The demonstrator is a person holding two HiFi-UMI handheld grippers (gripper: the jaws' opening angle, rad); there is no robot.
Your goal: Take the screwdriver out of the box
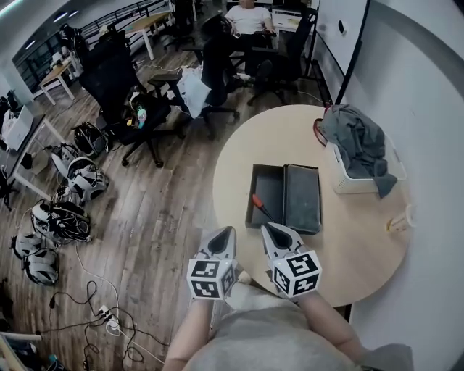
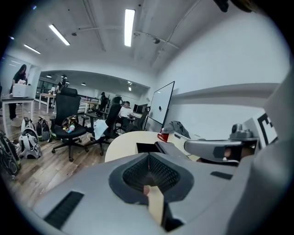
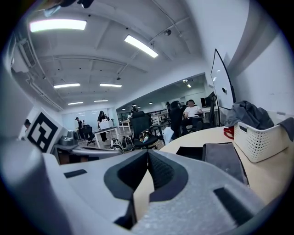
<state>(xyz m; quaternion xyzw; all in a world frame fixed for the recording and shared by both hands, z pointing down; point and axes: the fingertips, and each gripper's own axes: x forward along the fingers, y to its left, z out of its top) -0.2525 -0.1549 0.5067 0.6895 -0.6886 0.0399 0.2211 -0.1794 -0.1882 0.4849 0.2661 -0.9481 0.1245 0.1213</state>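
A dark box (image 1: 270, 190) lies open on the round table (image 1: 348, 253), its lid (image 1: 302, 197) folded out to the right. The screwdriver (image 1: 259, 206), with a red handle and a dark shaft, lies in the box's left half near the front wall. My left gripper (image 1: 229, 230) hangs shut and empty just off the table's near-left edge, short of the box. My right gripper (image 1: 267, 227) is shut and empty too, its tip close to the box's front wall. The left gripper view shows shut jaws (image 2: 148, 155) pointing at the box (image 2: 146, 148). In the right gripper view, shut jaws (image 3: 148, 153) face the box (image 3: 192, 153) and lid (image 3: 223, 159).
A white basket (image 1: 348, 181) with a grey cloth (image 1: 359, 141) stands at the table's far right, a red item (image 1: 317, 132) beside it. A small pale object (image 1: 399, 219) sits at the right edge. Office chairs (image 1: 119, 80), bags (image 1: 65, 217) and cables (image 1: 109, 319) cover the floor to the left; a seated person (image 1: 248, 18) is beyond.
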